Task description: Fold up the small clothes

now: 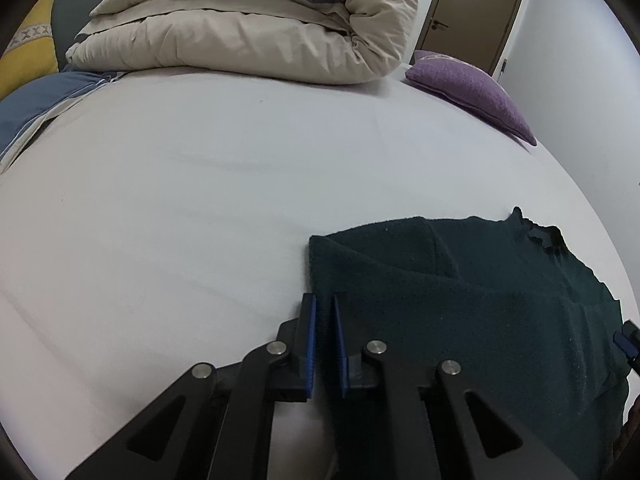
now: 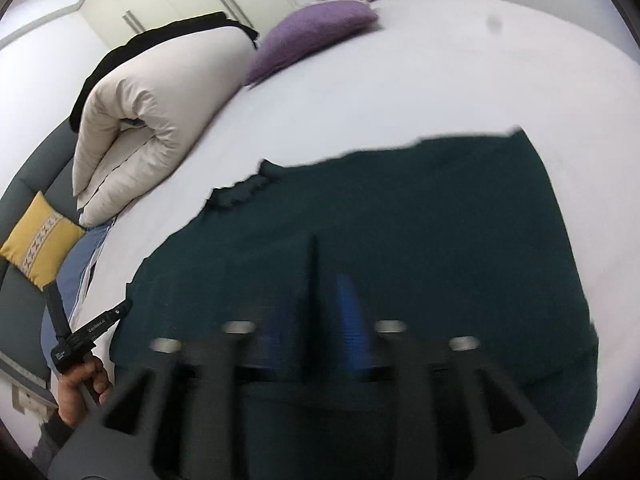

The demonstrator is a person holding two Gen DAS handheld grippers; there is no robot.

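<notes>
With the dark green garment (image 1: 460, 300) lying flat on the white bed sheet (image 1: 200, 200), my left gripper (image 1: 325, 340) pinches its near-left edge to anchor that corner, while my right gripper (image 2: 320, 312), motion-blurred, hangs part-spread over its middle, gripping nothing.

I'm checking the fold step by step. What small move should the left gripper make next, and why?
Probably lift the pinched edge. The left gripper looks shut on the near-left edge of the dark green garment, which lies flat on the bed sheet.

White bed (image 1: 200, 208) w/ green garment (image 1: 460, 288), duvet (image 1: 248, 28), cushions (image 1: 472, 88).
</notes>
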